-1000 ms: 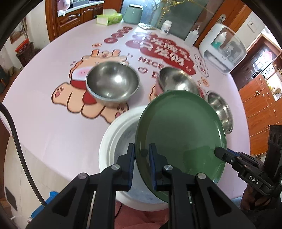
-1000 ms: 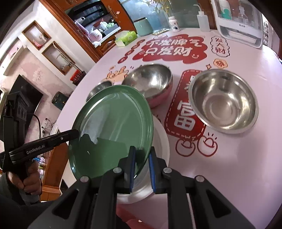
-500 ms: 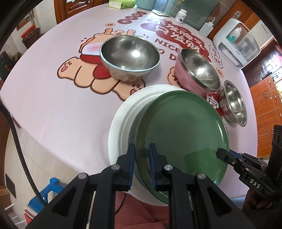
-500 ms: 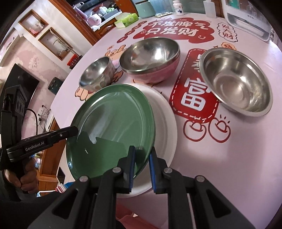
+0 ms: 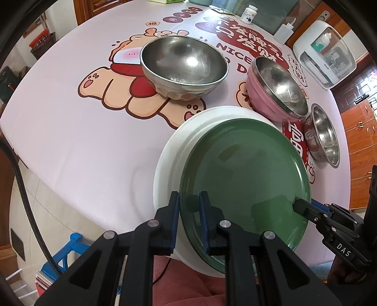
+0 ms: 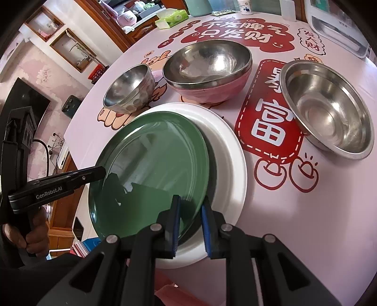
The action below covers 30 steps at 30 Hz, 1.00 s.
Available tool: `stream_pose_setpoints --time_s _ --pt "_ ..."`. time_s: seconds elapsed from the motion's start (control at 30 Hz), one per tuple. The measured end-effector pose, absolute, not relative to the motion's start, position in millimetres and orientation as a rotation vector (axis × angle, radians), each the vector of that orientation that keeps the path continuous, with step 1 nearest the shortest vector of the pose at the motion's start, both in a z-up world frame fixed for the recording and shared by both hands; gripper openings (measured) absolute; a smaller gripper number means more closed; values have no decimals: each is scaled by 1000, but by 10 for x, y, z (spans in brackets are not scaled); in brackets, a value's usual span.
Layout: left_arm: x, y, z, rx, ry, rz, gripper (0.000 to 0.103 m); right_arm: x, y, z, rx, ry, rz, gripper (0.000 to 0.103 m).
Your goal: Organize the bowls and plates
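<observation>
A green plate [image 5: 245, 174] lies low over a larger white plate [image 5: 174, 146] at the table's near edge. My left gripper [image 5: 189, 202] is shut on the green plate's near left rim. My right gripper [image 6: 190, 207] is shut on its near right rim; the green plate [image 6: 153, 169] and white plate [image 6: 226, 150] show in that view too. A steel bowl [image 5: 183, 63] stands behind the plates. A steel bowl nested in a pink bowl [image 5: 275, 94] is to the right. A wide steel bowl [image 6: 327, 108] is at the far right.
A small steel bowl [image 6: 129, 89] is the same one seen from the right. A white appliance [image 5: 325, 54], bottles [image 5: 249, 14] and a tissue box [image 6: 172, 17] stand at the table's far side. The table edge [image 5: 70, 188] drops off just left of the plates.
Both grippers have lowered the green plate from a tilted hold above the table down onto the white plate. The views have dropped closer to the table.
</observation>
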State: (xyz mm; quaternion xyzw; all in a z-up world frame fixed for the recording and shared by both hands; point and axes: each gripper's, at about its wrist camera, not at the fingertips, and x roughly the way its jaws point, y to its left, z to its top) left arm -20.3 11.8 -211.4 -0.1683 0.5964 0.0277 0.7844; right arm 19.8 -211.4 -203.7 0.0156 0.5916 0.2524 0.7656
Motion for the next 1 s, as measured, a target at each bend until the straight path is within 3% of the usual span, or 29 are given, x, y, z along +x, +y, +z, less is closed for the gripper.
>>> stream_pose_setpoints --time_s 0.43,0.83,0.9,1.0 --pt "-84 106 -2155 -343 1319 25 13 213 -2102 -2039 46 1294 522 21" --pt "-82 100 -2083 -335 1308 23 14 139 -1995 -1976 -53 1266 545 42" --pt "-86 99 -2063 -334 1303 27 14 143 -2016 -1976 -70 1264 529 52" --pt "-87 79 -2019 -334 1291 29 15 153 -2068 -1964 -49 1261 543 52"
